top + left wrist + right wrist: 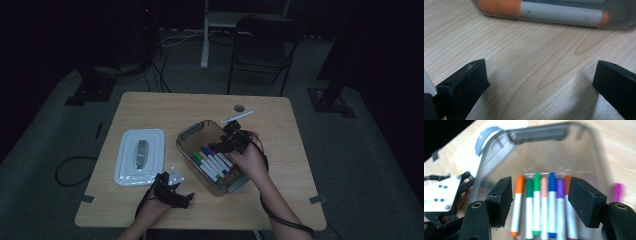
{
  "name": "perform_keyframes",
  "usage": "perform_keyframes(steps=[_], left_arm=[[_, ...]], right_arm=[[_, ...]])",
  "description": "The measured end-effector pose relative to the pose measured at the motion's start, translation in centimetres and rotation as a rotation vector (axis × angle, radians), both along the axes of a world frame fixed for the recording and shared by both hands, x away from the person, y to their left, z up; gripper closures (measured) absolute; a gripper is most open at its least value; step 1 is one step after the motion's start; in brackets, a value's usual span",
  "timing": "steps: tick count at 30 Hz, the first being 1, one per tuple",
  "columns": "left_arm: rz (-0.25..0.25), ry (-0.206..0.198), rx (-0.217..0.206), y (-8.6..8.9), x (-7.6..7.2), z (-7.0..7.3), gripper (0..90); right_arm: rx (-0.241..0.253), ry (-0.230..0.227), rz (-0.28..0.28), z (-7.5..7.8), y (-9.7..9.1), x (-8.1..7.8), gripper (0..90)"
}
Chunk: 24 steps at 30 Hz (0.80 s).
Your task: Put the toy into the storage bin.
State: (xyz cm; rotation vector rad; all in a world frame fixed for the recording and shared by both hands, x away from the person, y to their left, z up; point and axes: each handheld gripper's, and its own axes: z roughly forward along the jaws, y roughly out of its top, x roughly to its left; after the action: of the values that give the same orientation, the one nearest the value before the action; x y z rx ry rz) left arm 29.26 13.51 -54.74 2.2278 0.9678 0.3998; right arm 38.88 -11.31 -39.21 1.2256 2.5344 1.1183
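Markers (pixel 541 202) in box (pixel 596 162), below right tool (pixel 540 202)

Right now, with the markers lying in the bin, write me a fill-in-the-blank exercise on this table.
1. The markers lie inside a clear plastic ____.
2. The white lid rests on the table to the ____ of the bin in the high view.
3. The right tool hangs above the markers with its jaws ____.
4. The left tool is open over bare ____.

Missing words: bin; left; open; wood
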Motion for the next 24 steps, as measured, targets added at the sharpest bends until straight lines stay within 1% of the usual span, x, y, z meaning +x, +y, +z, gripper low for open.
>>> perform_keyframes(steps=[2, 3, 4, 6, 7, 8, 10, 11, 12, 13, 14, 15, 16, 17, 21, 24], left_arm=[[0.0, 0.0, 0.0, 0.0, 0.0, 0.0, 0.4], [0.001, 0.0, -0.001, 0.0, 0.0, 0.0, 0.4], [0.0, -0.001, 0.0, 0.0, 0.0, 0.0, 0.4], [0.001, -0.001, -0.001, 0.0, 0.0, 0.0, 0.4], [0.0, -0.001, -0.001, 0.0, 0.0, 0.0, 0.4], [0.0, -0.001, 0.0, 0.0, 0.0, 0.0, 0.4], [-0.002, 0.0, 0.002, 0.0, 0.0, 0.0, 0.4], [-0.002, 0.001, 0.003, 0.0, 0.0, 0.0, 0.4], [-0.001, 0.001, 0.0, 0.0, 0.0, 0.0, 0.4], [-0.001, 0.0, 0.002, 0.0, 0.0, 0.0, 0.4], [-0.001, 0.001, 0.0, 0.0, 0.0, 0.0, 0.4], [-0.001, 0.002, 0.0, 0.0, 0.0, 0.0, 0.4], [-0.001, 0.001, 0.0, 0.0, 0.0, 0.0, 0.4], [-0.001, 0.001, 0.0, 0.0, 0.0, 0.0, 0.4], [-0.001, 0.001, 0.0, 0.0, 0.0, 0.0, 0.4], [-0.001, 0.001, -0.001, 0.0, 0.0, 0.0, 0.4]], right_arm=[[0.033, -0.023, -0.04, 0.4, -1.6, -0.2, 38.1], [0.055, -0.036, -0.066, 0.5, -2.6, -0.2, 40.6], [0.066, -0.049, -0.094, 0.6, -3.5, -0.3, 41.1], [0.007, -0.08, -0.139, 0.4, -5.0, -0.3, 41.4], [-0.004, -0.09, -0.172, 0.2, -5.7, -0.2, 46.8], [-0.005, -0.086, -0.202, 0.0, -6.6, -0.2, 53.7], [-0.018, -0.072, -0.244, -0.8, -8.0, 0.1, 50.9], [-0.041, -0.07, -0.271, -1.4, -8.5, 0.2, 50.9], [-0.054, -0.063, -0.294, -2.0, -9.1, 0.3, 50.9], [-0.052, -0.048, -0.31, -2.7, -9.6, 0.5, 51.0], [-0.063, -0.032, -0.328, -3.5, -10.0, 0.6, 52.3], [-0.086, -0.015, -0.345, -4.3, -10.4, 0.8, 53.1], [-0.096, 0.003, -0.357, -5.2, -10.7, 1.0, 53.3], [-0.092, 0.034, -0.371, -6.3, -11.1, 1.2, 57.0], [-0.092, 0.117, -0.376, -9.3, -11.5, 1.7, 59.7], [-0.1, 0.159, -0.376, -10.8, -11.4, 1.9, 61.1]])
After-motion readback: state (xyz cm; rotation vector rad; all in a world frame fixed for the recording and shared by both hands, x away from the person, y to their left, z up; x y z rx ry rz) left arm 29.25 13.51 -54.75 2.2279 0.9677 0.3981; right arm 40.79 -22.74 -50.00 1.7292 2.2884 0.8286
